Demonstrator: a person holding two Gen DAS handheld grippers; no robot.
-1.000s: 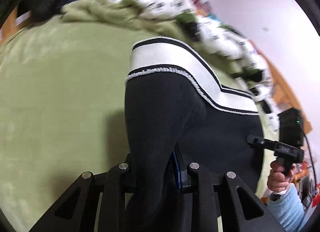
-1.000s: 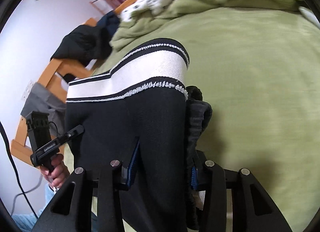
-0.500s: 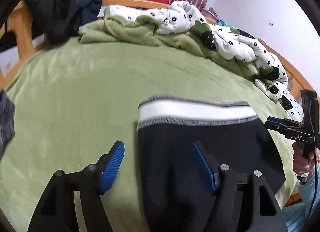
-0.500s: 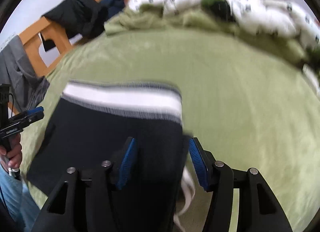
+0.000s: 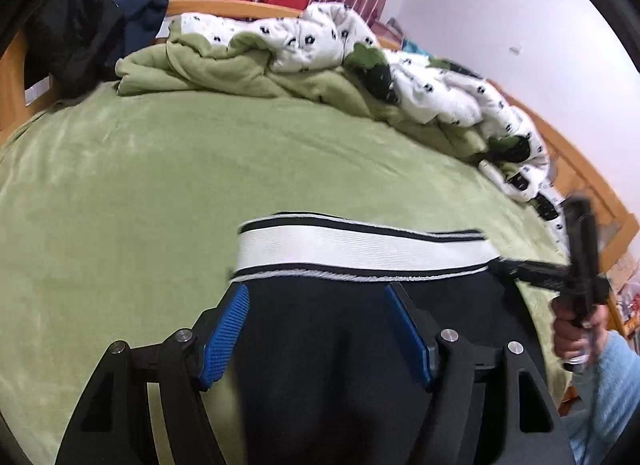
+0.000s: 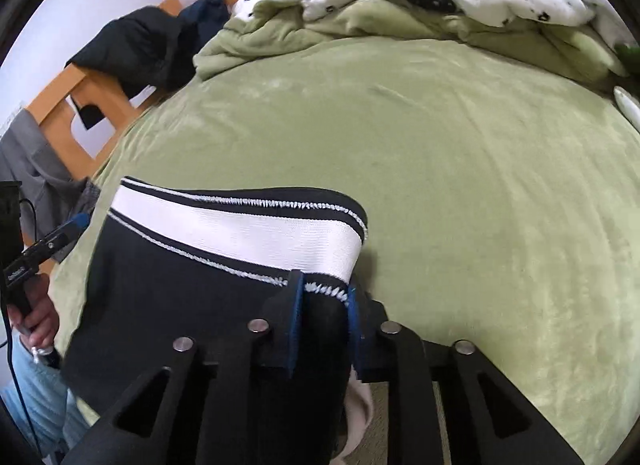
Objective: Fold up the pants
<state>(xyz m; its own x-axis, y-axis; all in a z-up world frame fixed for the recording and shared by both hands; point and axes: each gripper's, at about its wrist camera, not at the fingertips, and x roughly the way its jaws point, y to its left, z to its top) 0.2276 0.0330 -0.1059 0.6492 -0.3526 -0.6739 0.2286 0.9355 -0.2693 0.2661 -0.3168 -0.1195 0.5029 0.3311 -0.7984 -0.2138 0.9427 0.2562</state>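
Note:
Black pants (image 5: 320, 325) with a white, black-edged waistband (image 5: 360, 251) lie flat near the front edge of the green bed. My left gripper (image 5: 316, 301) is open, its blue pads spread wide over the black fabric just below the waistband's left part. My right gripper (image 6: 322, 305) is shut on the pants' right edge (image 6: 324, 317), just below the waistband (image 6: 240, 233). The right gripper also shows in the left wrist view (image 5: 560, 277), blurred, at the waistband's right end. The left gripper shows at the left edge of the right wrist view (image 6: 44, 243).
The green bedspread (image 5: 140, 185) stretches behind and to the left. A rumpled green and white spotted duvet (image 5: 340, 53) is piled along the far side. Dark clothes (image 6: 136, 49) hang on the wooden bed frame (image 6: 60, 105).
The pants were held up by both grippers, then laid down flat on the bed. My left gripper let go and opened wide. My right gripper opened, then shut on the pants' right edge.

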